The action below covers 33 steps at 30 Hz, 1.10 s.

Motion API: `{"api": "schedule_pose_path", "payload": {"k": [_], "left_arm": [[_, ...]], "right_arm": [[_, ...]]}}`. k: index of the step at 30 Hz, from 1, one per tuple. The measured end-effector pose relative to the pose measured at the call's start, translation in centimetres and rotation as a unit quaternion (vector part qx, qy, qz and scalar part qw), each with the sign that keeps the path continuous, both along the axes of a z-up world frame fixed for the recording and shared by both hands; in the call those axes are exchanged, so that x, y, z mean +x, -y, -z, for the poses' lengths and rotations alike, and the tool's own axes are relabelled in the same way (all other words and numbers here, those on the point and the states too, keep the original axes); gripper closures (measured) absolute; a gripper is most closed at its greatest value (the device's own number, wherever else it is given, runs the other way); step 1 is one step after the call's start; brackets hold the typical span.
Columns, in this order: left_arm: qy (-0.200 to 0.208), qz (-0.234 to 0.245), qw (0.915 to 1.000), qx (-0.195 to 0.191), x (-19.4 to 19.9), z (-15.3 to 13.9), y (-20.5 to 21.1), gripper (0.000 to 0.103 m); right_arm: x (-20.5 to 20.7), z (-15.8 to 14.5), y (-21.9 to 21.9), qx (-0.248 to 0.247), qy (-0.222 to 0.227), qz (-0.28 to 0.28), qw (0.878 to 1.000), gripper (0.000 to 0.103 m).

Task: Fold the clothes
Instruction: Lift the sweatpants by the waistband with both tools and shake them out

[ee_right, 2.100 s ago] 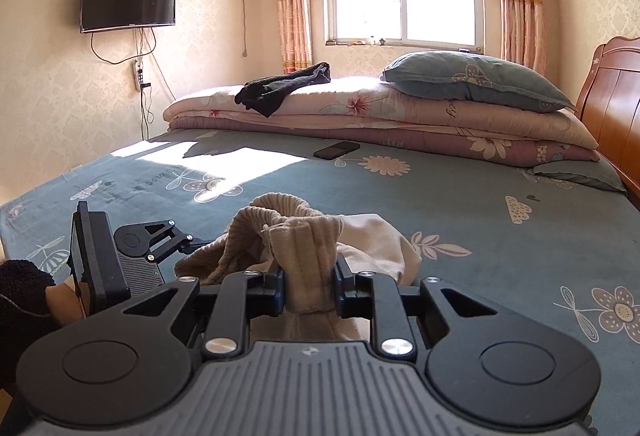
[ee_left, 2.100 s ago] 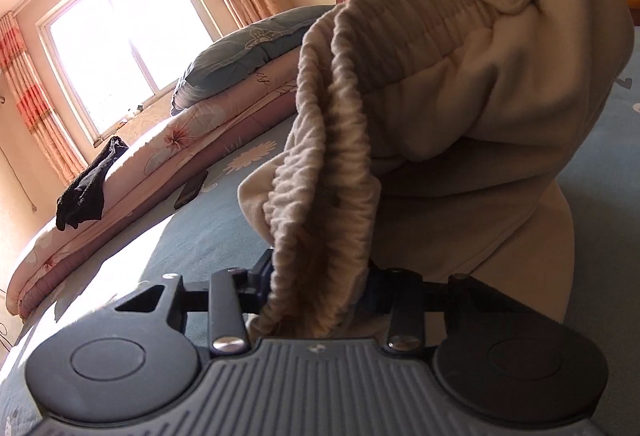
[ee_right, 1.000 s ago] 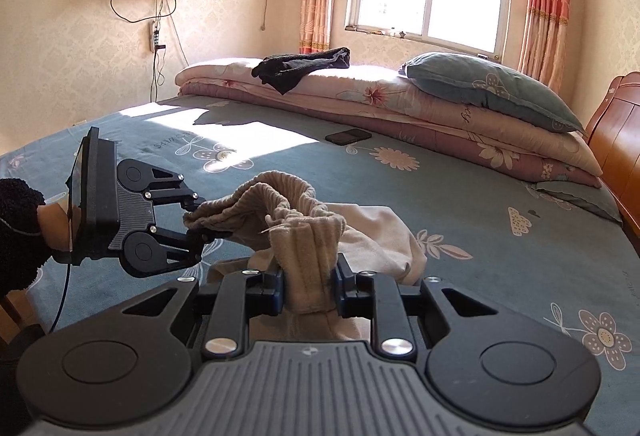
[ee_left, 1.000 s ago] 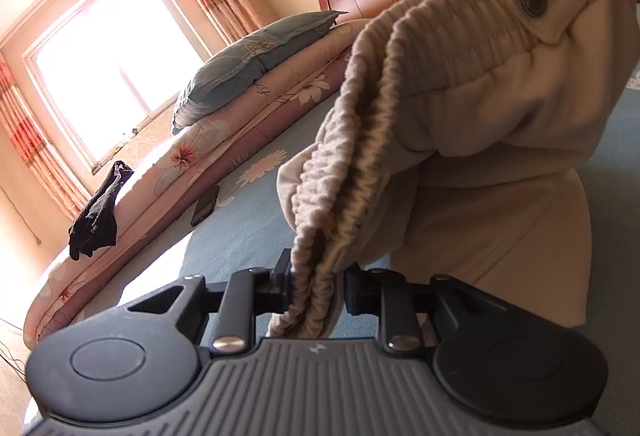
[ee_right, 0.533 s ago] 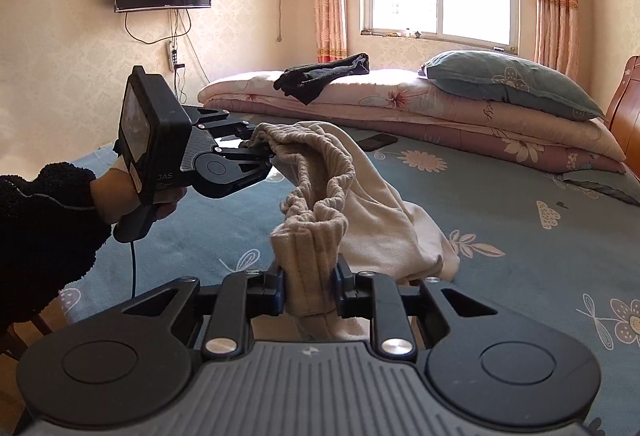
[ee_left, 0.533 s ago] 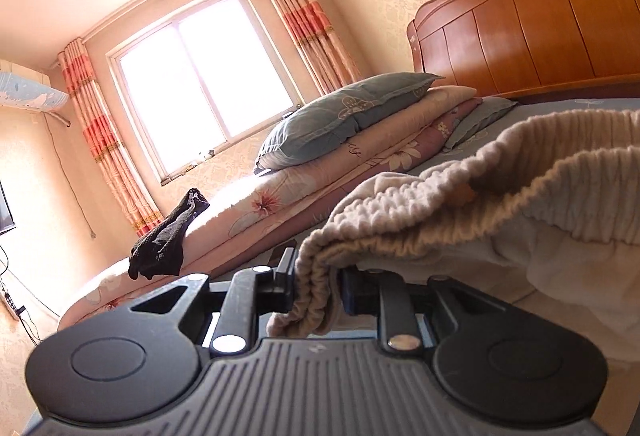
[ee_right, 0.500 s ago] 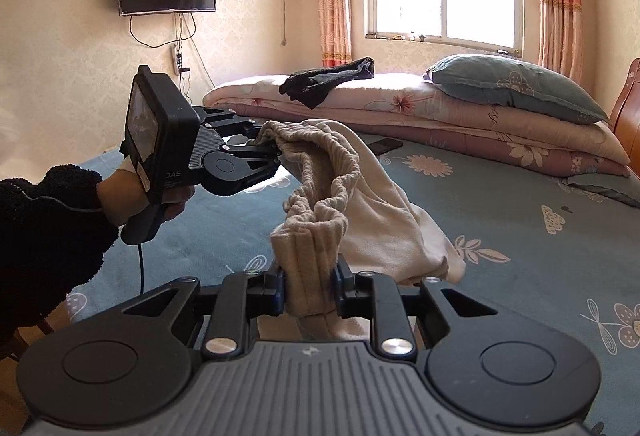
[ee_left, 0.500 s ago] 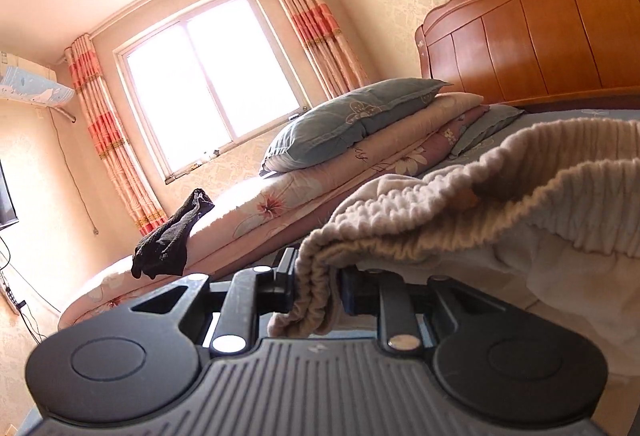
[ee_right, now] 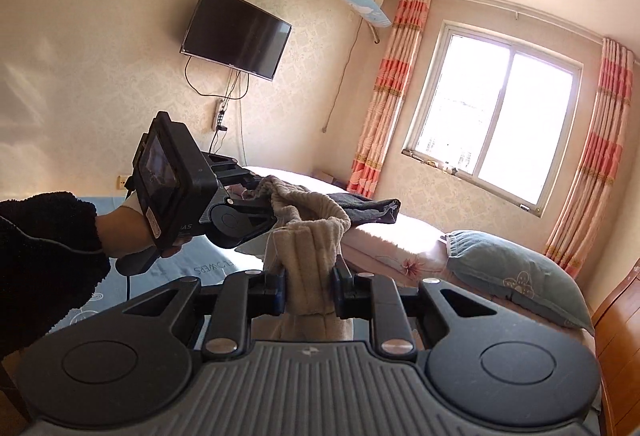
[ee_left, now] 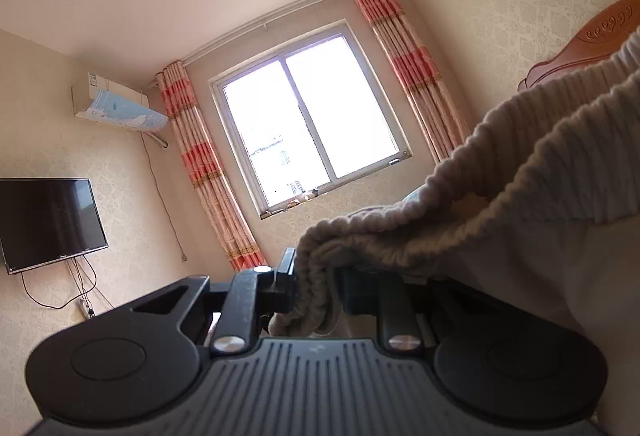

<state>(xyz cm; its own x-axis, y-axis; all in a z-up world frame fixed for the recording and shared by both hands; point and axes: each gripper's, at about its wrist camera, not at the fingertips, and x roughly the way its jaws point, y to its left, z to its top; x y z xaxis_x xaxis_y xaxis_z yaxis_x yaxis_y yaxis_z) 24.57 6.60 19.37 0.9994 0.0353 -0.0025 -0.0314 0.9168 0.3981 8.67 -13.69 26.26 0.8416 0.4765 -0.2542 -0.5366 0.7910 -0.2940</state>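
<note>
Left claw [ee_left: 314,286] clamped on bunched ribbed waistband of beige trousers [ee_left: 500,204]; right claw [ee_right: 308,286] clamped on another fold of same waistband. Garment slung between both, held up above bed [ee_right: 208,268].

Risk: thick elastic squeezing out of pads under hanging weight, or legs twisting if waistband not pulled taut.

Beyond trousers: dark garment [ee_right: 372,210] on folded quilts, pillow [ee_right: 516,276] right of that, window [ee_right: 492,112] behind. Nothing blocking.
</note>
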Motion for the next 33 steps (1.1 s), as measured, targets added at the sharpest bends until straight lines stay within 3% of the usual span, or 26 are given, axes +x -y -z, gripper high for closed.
{"api": "schedule_pose_path", "payload": {"k": [4, 9, 15, 18, 20, 22, 25, 27, 30, 33], "left_arm": [[0.034, -0.032, 0.9989, 0.006, -0.3, -5.3, -1.4, 0.082], [0.087, -0.061, 0.9943, 0.0, -1.2, -12.5, -2.8, 0.082], [0.147, -0.08, 0.9859, 0.002, -3.5, -21.2, -3.3, 0.081], [0.16, -0.082, 0.9837, 0.015, -3.9, -22.6, -2.9, 0.082], [0.12, -0.056, 0.9904, 0.039, -3.0, -21.6, -2.6, 0.082], [0.07, -0.044, 0.9931, 0.083, -1.1, -18.4, -1.6, 0.081], [0.003, -0.015, 0.9913, 0.131, 1.7, -11.9, -0.1, 0.081], [-0.036, 0.007, 0.9907, 0.131, 3.2, -7.3, 0.3, 0.081], [-0.098, 0.041, 0.9848, 0.138, 5.1, -1.2, 1.4, 0.081], [-0.147, 0.068, 0.9722, 0.169, 7.0, 4.8, 3.7, 0.08]], "right_arm": [[-0.3, -6.1, -2.7, 0.009, 0.031, -0.018, 0.999, 0.079], [-1.6, -11.3, -4.5, 0.019, 0.072, -0.025, 0.997, 0.079], [-4.5, -17.9, -5.4, 0.066, 0.145, -0.054, 0.986, 0.079], [-5.2, -19.8, -5.3, 0.075, 0.168, -0.057, 0.981, 0.079], [-4.9, -19.8, -5.0, 0.072, 0.152, -0.058, 0.984, 0.079], [-3.9, -18.5, -4.8, 0.05, 0.123, -0.049, 0.99, 0.078], [-1.4, -13.3, -5.1, -0.003, 0.054, -0.025, 0.998, 0.079], [0.1, -9.1, -5.0, -0.02, 0.007, -0.018, 1.0, 0.079], [2.0, -2.3, -4.5, -0.035, -0.063, -0.014, 0.997, 0.079], [3.7, 3.4, -3.5, -0.019, -0.134, -0.016, 0.991, 0.079]]}}
